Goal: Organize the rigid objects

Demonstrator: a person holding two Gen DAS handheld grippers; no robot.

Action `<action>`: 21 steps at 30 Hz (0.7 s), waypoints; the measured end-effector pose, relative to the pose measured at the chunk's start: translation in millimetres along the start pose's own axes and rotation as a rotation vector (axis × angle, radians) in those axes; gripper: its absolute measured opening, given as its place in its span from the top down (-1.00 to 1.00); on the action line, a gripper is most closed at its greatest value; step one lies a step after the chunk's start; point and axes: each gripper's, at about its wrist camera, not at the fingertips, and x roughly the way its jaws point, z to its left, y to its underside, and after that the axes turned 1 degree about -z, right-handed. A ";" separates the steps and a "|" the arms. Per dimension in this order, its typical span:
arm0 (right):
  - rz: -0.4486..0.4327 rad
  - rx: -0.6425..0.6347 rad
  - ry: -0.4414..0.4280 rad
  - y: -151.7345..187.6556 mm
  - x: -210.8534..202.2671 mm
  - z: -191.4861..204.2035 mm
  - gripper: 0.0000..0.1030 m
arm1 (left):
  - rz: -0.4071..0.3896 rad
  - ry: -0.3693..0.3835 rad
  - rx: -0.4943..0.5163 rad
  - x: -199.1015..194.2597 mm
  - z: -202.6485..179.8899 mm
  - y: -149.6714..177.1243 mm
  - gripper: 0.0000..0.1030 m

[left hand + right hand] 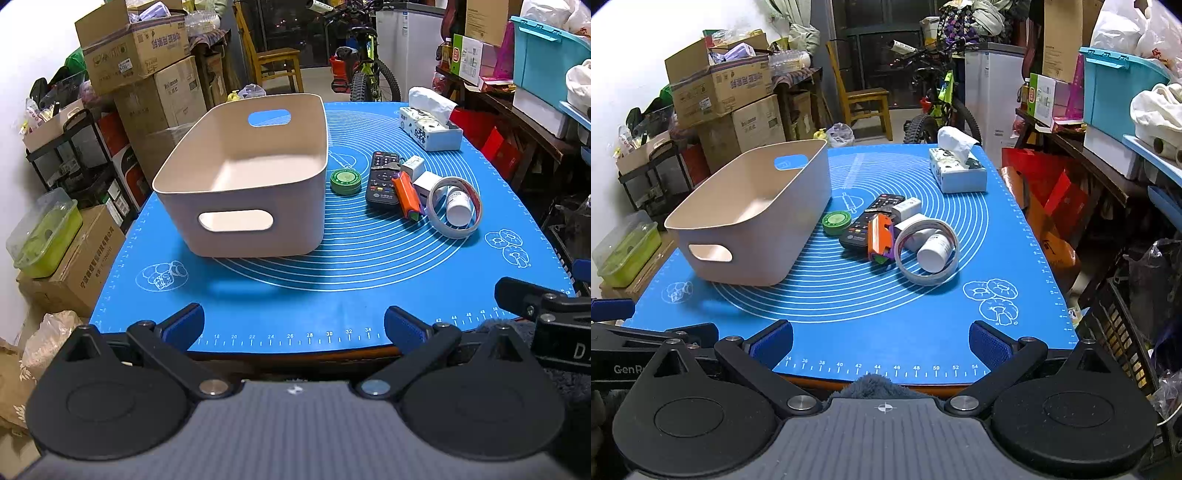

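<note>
A cluttered storeroom surrounds the table: stacked cardboard boxes at ten o'clock, a wooden chair and a bicycle at twelve, and shelves with a turquoise plastic crate at two. The table is covered by a blue silicone mat printed with white rings and ruler marks. An empty beige plastic bin with slot handles stands left of the mat's centre. Just to its right lies a cluster: a round green tin, a black remote control, an orange rectangular block leaning on the remote, small white boxes, and a white pill bottle lying inside a roll of clear tape. A white tissue box sits near the far right edge at one o'clock. The near half of the mat is bare, as is its right margin. The left gripper and the right gripper both hover at the near edge, jaws spread wide and holding nothing.
</note>
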 end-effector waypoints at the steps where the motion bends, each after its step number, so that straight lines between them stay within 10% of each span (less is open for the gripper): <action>1: 0.000 0.000 0.000 0.0 0.0 -0.1 -0.96 | 0.000 -0.001 0.000 0.0 0.0 0.1 -0.99; 21: 0.004 -0.005 0.004 0.9 1.0 1.4 -0.96 | 0.011 0.004 0.001 1.7 0.4 0.2 -0.99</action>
